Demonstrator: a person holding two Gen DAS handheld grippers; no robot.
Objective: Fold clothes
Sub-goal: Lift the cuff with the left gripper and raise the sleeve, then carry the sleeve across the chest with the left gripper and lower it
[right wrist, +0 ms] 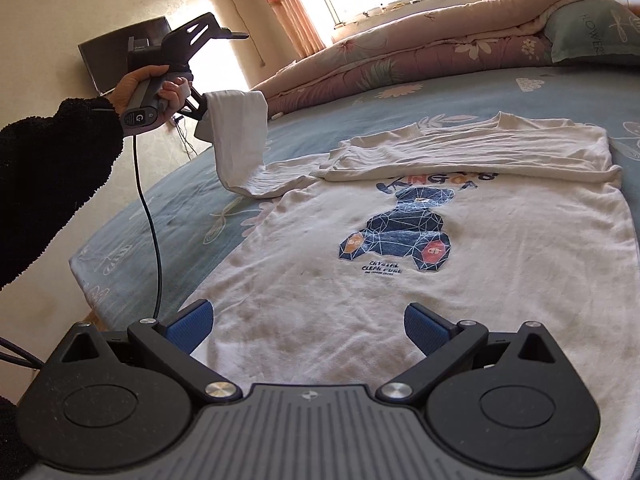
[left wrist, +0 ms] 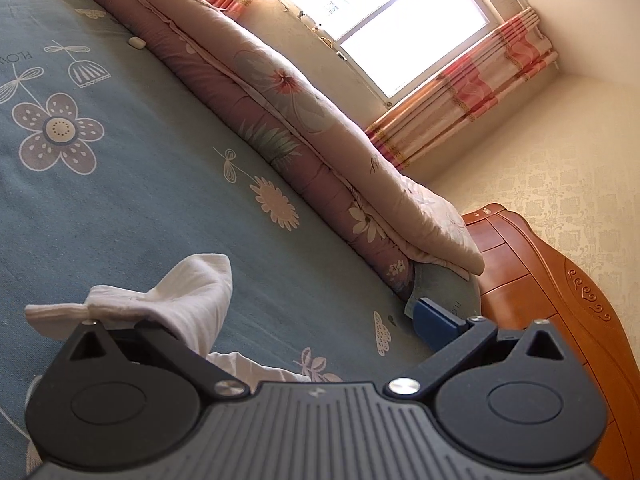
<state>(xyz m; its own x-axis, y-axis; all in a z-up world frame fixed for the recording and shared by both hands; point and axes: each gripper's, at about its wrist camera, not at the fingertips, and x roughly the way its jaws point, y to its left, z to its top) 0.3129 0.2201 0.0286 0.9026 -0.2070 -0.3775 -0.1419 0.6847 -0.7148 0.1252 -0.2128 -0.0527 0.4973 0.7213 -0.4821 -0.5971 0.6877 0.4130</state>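
Lifting the left sleeve (right wrist: 240,136) of a white T-shirt (right wrist: 440,264) — left gripper (right wrist: 196,106) pinching it, right gripper (right wrist: 308,326) spread wide, empty. Likely next — laying the sleeve across the chest.

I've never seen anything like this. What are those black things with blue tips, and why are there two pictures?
No robot here: a person holds a black two-finger tool in each hand, each carrying a camera that looks along its blue-padded fingers. One picture comes from the left tool, the other from the right tool. A white T-shirt with a dark blue bear print lies on the blue flowered bedsheet, its far side already folded over. In the right view, the hand lifts the shirt's white sleeve with the left tool. The right tool is open and holds nothing.
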